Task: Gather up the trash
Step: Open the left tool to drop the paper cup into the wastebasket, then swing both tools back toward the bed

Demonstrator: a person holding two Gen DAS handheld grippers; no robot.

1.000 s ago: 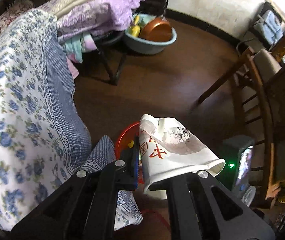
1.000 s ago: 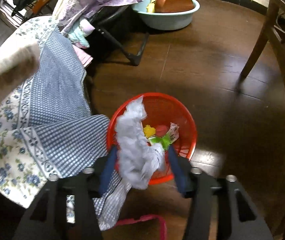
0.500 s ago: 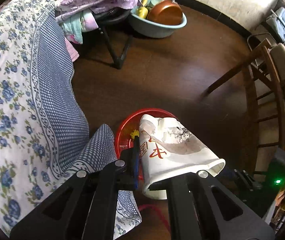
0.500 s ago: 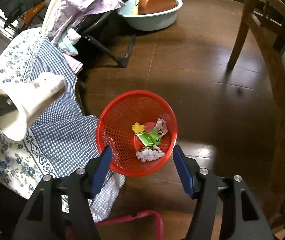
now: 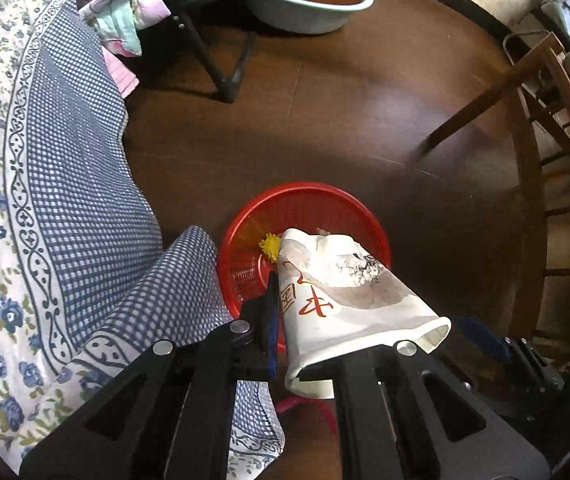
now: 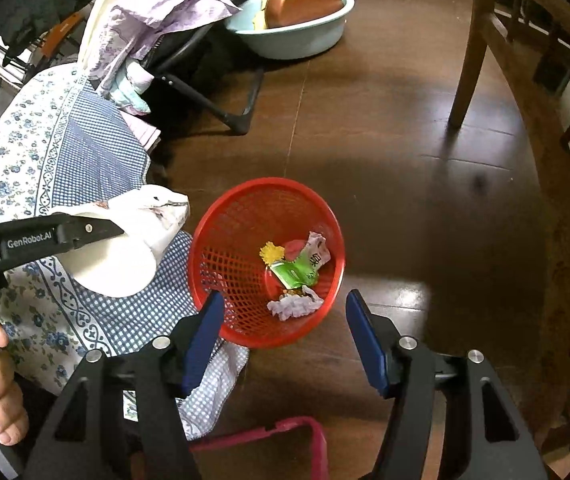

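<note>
- Left gripper [image 5: 285,336]: black two-finger tool with blue pads, pointing down; jaws clamped on a crushed white paper cup [image 5: 345,304] with red characters and a grey ink print, its wall pinched flat between the pads
- Crushed white paper cup, position: in the left wrist view it hangs above the near part of the basket; in the right wrist view [image 6: 133,240] it sits left of the basket rim, over the cloth, rim end toward the camera
- Red round plastic mesh basket [image 6: 221,224]: stands upright on the dark brown wooden floor [image 6: 385,152], touching the hanging edge of the cloth
- Basket contents: yellow scrap [image 6: 271,252], green wrapper [image 6: 293,274], white printed wrapper [image 6: 319,254], crumpled pale tissue [image 6: 295,306], all lying on the basket bottom
- Right gripper [image 6: 285,336]: black with blue pads, jaws spread apart, nothing between them; it hangs over the near rim of the basket
- Blue-and-white cloth [image 5: 45,200]: floral centre, checked border, draping at the left
- Pale blue plastic basin [image 6: 305,36]: on the floor at the far side, holding a copper-brown pan [image 6: 301,2]
- Folding stand [image 6: 213,92]: black legs, heaped with lilac and pastel laundry [image 6: 165,8]
- Wooden chair [image 6: 525,80]: at the right, legs on the floor
- Pink strap [image 6: 285,432]: on the floor near the camera
- Bare fingers [image 6: 1,400] of a person: lower left of the right wrist view
</note>
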